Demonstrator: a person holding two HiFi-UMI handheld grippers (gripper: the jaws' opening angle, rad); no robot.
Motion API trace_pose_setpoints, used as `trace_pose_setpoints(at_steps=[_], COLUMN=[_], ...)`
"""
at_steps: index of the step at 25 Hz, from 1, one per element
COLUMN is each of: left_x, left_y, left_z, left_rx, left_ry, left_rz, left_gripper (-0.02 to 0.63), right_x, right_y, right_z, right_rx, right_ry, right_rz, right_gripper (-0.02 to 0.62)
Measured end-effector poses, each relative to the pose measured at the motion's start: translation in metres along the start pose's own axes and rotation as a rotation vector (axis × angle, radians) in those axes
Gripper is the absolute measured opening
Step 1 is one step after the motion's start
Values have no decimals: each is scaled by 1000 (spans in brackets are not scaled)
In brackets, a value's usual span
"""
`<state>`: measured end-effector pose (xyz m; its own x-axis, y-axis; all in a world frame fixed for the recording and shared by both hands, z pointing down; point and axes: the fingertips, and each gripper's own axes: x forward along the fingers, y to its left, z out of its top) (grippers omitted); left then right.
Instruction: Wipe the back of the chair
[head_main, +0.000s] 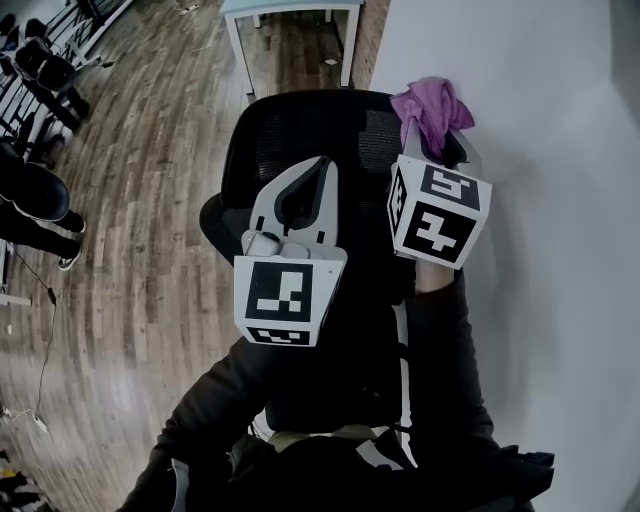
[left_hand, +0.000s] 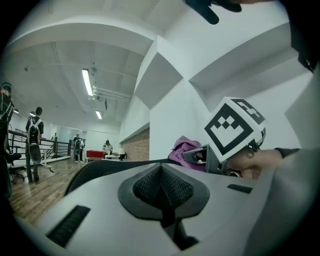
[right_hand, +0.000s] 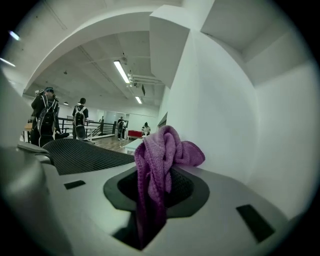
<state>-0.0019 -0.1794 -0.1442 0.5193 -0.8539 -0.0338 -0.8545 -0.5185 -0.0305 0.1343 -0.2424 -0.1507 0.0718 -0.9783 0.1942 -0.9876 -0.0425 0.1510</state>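
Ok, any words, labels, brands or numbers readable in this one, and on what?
None can be read.
The left gripper has a marker cube, the right gripper another: only black-and-white square patterns, no letters or numbers.
The purple cloth, black mesh chair and white wall show no print.
Anything on the distant people is too small to read.

From where I stand, the dark wood-plank floor (head_main: 150, 200) runs up to a white wall (head_main: 520, 150) on the right. The black mesh-backed office chair (head_main: 300, 130) stands on it close to that wall. Just beyond the chair, a pale table (head_main: 290, 8) has its legs on the boards. More black chairs (head_main: 45, 65) cluster at the far left, and several people (left_hand: 34, 145) stand farther down the room.
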Motion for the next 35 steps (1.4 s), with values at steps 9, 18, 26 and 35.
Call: trace_pose_setpoints(at_steps=[9,18,26,35], left_x=[-28,-50,-66,-89], left_y=[50,92,106,123], left_z=[18,13,12,3], left_rx=[-9,-4,-2,-2], left_ry=[-4,3,7,14], left_rz=[100,159,170,210], left_gripper=[9,9,9,9], right_x=[7,17,18,17], right_y=[34,72,104,144], right_z=[13,14,19,23], right_rx=[9,17,10,-13], right_ry=[-56,-42,-30,-49], right_rz=[39,96,150,218], right_gripper=[95,94,92,92])
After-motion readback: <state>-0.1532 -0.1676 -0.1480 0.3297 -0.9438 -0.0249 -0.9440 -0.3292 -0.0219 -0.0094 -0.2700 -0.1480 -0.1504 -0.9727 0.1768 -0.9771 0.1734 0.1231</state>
